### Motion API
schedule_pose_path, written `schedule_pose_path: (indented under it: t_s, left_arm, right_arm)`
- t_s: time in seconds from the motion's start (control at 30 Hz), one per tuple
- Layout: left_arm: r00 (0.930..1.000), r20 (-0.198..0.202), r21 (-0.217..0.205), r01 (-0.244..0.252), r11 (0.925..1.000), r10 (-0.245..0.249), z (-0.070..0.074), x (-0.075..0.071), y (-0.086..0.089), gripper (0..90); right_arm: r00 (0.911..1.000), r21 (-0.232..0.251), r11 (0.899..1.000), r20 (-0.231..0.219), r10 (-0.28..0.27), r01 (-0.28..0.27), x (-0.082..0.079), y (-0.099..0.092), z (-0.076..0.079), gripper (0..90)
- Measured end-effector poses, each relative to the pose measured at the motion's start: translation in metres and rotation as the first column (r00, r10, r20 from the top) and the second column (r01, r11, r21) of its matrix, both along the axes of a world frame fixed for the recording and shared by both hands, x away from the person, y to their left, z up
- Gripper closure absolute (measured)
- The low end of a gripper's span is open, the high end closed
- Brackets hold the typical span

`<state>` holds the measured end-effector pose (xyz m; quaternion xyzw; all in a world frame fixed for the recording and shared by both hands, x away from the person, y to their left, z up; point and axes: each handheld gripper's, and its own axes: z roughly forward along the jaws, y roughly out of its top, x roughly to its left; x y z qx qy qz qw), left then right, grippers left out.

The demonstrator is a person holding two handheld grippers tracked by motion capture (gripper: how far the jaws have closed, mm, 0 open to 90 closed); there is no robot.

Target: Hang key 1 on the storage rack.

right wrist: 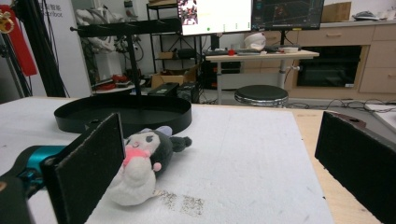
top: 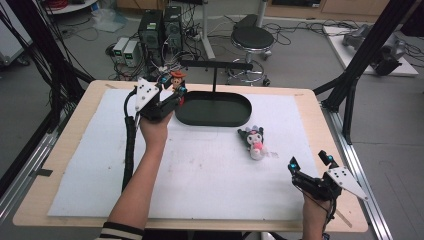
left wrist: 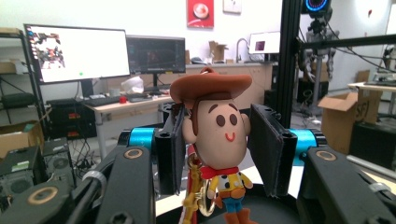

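Clamping a cowboy doll keychain [left wrist: 219, 140] by the head between its two black pads, the left gripper [top: 172, 92] hangs over the left end of the black oval tray [top: 240, 119] at the far side of the table. In the left gripper view the doll stands upright, brown hat on top, red scarf and yellow shirt below, with a gold clasp [left wrist: 198, 196] dangling beside its body and the tray's dark rim just under its boots. The right gripper [top: 310, 162] rests near the table's right front corner, jaws spread wide with nothing between them. A black-hooded plush toy [top: 254, 140] lies on the white mat [top: 200, 165], between the tray and the right gripper, touching neither.
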<state>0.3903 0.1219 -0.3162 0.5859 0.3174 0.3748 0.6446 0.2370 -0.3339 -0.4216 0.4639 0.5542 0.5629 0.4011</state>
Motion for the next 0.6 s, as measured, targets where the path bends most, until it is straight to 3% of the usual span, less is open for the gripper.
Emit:
schedule_pose_path:
  t_s: [0.27,0.6]
  left_arm:
    - [0.9998,-0.014,0.029,0.014,0.9995,-0.013,0.004,0.021,-0.006,57.0]
    - [0.9988,-0.045,0.010,0.018,0.9998,-0.018,-0.006,0.045,-0.002,57.0]
  right_arm:
    - [1.0000,-0.005,1.000,-0.005,-0.001,0.001,0.001,-0.001,-0.001,0.8]
    - [1.0000,-0.007,1.000,-0.009,-0.001,0.001,0.002,-0.001,-0.003,0.8]
